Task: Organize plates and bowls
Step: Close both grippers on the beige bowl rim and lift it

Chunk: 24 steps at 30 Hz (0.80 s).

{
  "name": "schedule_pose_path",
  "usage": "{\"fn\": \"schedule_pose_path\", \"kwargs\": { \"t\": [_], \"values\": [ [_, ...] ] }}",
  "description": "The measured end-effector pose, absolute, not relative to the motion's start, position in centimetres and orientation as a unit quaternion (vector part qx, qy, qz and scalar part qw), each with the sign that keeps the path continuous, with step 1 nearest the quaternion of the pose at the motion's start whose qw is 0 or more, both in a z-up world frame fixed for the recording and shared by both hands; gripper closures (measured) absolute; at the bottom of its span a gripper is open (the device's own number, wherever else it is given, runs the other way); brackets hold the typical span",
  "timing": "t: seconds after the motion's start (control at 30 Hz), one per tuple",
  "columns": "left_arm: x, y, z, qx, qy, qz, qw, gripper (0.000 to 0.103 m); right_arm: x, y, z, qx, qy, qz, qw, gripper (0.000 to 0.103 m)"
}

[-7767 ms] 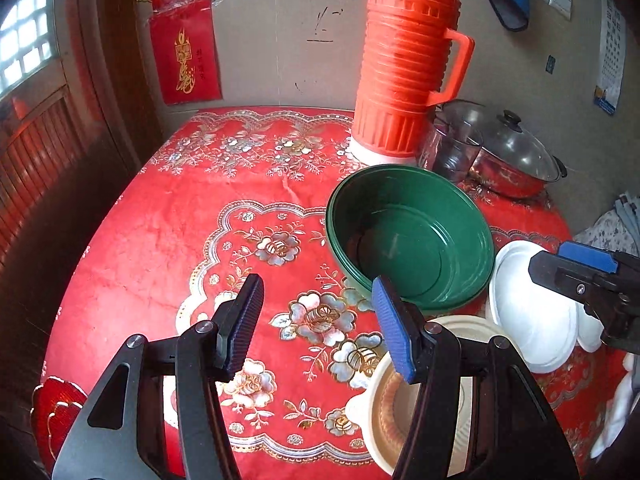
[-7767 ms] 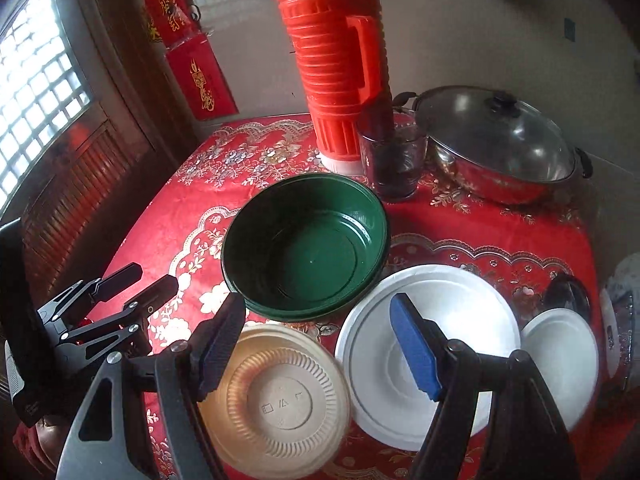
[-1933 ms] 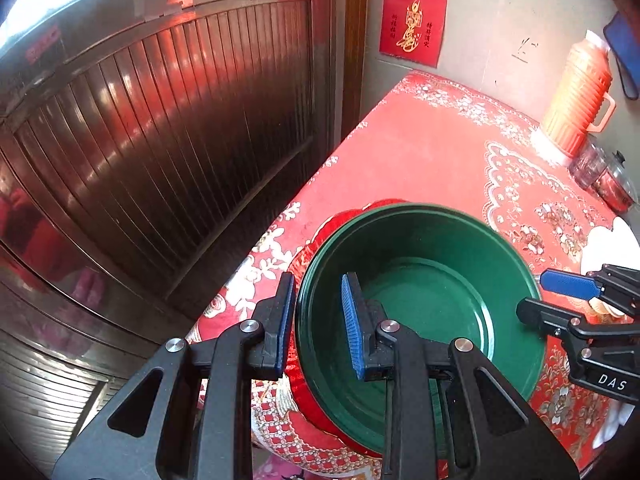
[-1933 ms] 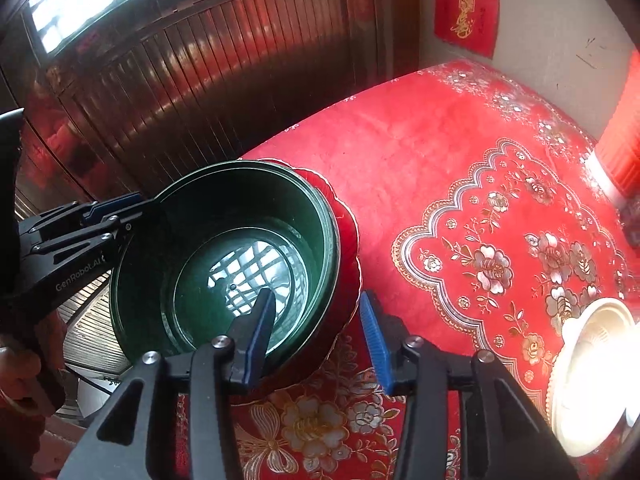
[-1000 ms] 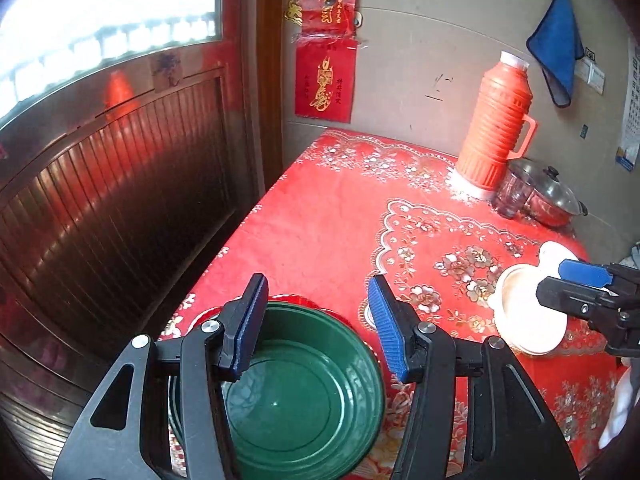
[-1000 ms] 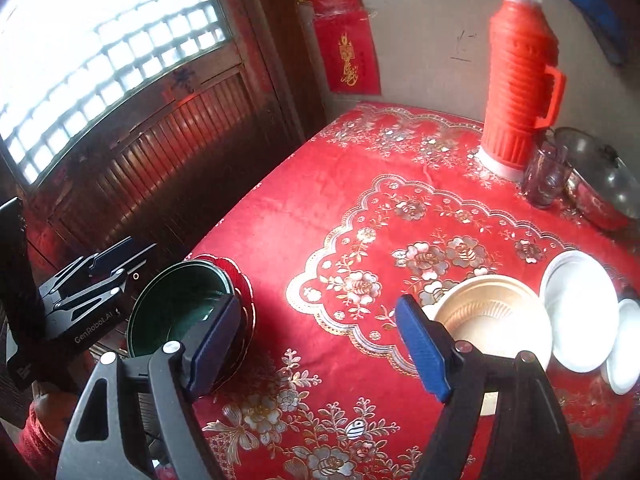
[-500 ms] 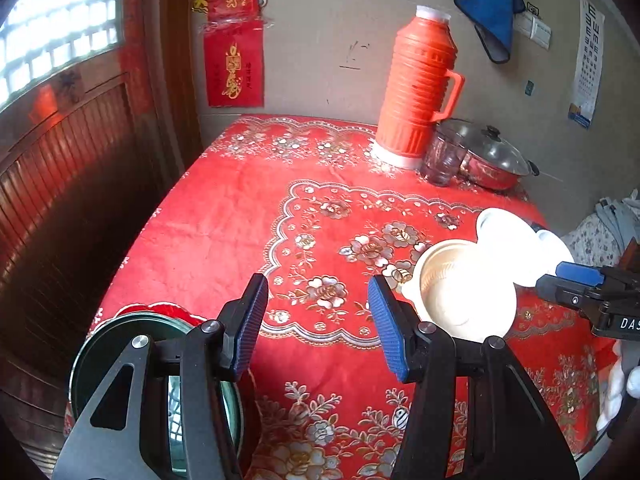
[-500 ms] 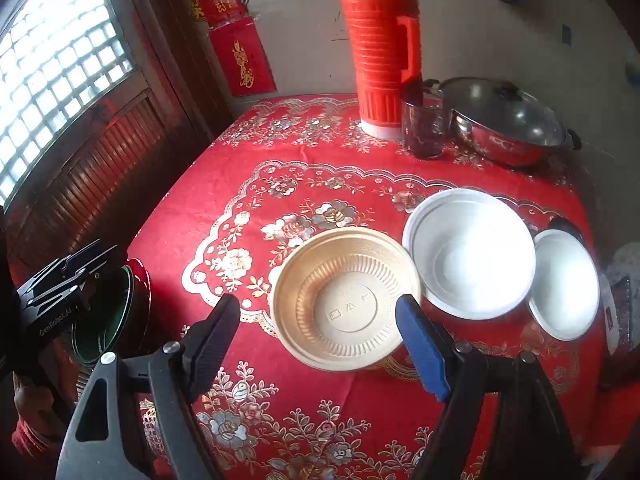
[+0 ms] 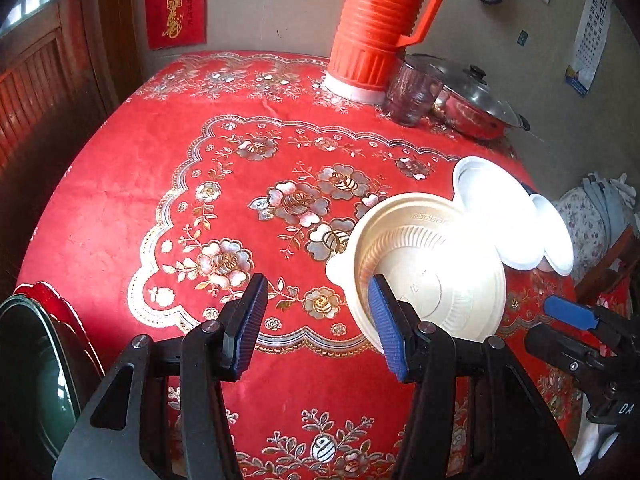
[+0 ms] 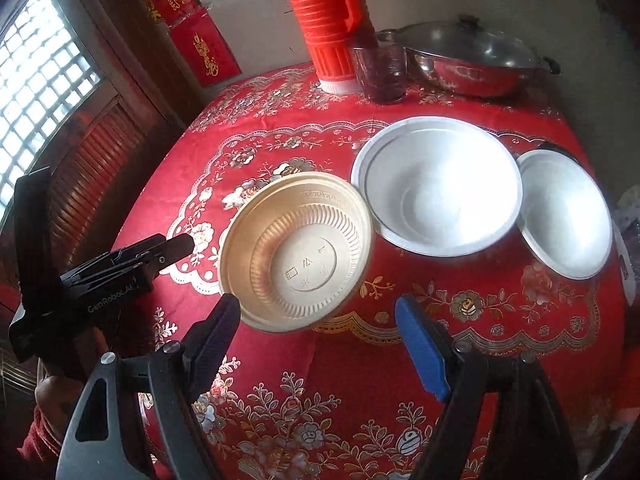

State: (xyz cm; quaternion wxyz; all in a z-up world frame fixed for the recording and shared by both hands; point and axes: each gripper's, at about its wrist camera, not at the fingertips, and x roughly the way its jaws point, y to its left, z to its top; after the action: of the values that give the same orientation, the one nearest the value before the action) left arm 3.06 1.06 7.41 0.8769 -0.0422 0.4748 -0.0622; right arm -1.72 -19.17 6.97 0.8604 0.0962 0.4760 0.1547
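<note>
The beige bowl sits mid-surface, a large white bowl at its two o'clock. Both tools hang apart over the red surface, empty: left tool at its nine o'clock, right tool wide at six.

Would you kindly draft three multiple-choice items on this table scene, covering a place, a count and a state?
1. The glass cup stands:
A. inside the gold bowl
B. between the orange thermos and the lidded pot
C. on a white bowl

2. White bowls on the table:
A. two
B. four
C. none

3. The gold bowl is:
A. upside down
B. clamped
C. upright, ungripped

Answers: 1 B, it sits between the two; 2 A, a large white bowl and a small white bowl; 3 C, both the left gripper and the right gripper are open.
</note>
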Motion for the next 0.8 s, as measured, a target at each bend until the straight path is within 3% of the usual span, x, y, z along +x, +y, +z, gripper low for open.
{"fn": "schedule_pose_path", "kwargs": {
  "t": [0.8],
  "values": [
    [5.3, -0.3, 4.7, -0.035, 0.497, -0.056, 0.865, 0.051, -1.3, -20.4, 4.4, 0.133, 0.491, 0.151, 0.847, 0.023]
  ]
}}
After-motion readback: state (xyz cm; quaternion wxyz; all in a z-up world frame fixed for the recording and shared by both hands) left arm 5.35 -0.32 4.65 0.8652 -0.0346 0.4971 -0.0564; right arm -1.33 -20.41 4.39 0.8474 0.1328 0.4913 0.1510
